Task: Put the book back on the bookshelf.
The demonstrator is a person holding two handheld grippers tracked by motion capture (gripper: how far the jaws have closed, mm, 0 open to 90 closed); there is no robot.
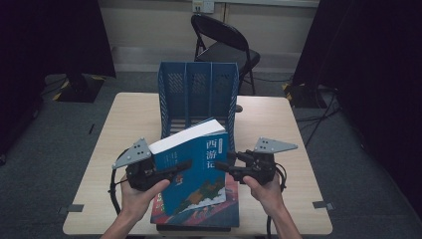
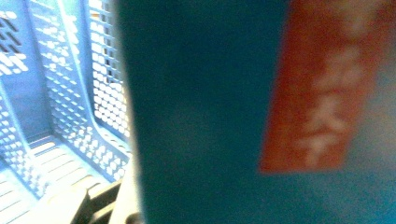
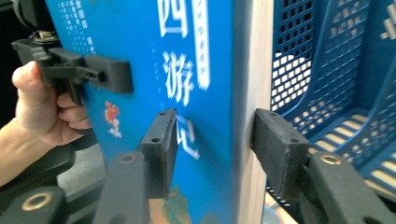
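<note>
A thick blue book [image 1: 195,158] with white characters on its cover is held tilted above the table, white page edge up. My left gripper [image 1: 171,171] is shut on its left side and my right gripper [image 1: 225,162] on its right side. In the right gripper view my jaws [image 3: 217,149] clamp the book [image 3: 205,88] across its thickness, and the left gripper [image 3: 100,73] presses on the cover farther off. In the left gripper view the book [image 2: 201,116] is blurred and very close, hiding most of the left gripper [image 2: 109,205].
A blue three-slot file rack [image 1: 198,94] stands just behind the book, also seen in both gripper views [image 2: 70,116] [image 3: 327,70]. A stack of books [image 1: 199,215] lies under the held one at the table's [image 1: 124,129] near edge. A black folding chair [image 1: 224,42] stands beyond.
</note>
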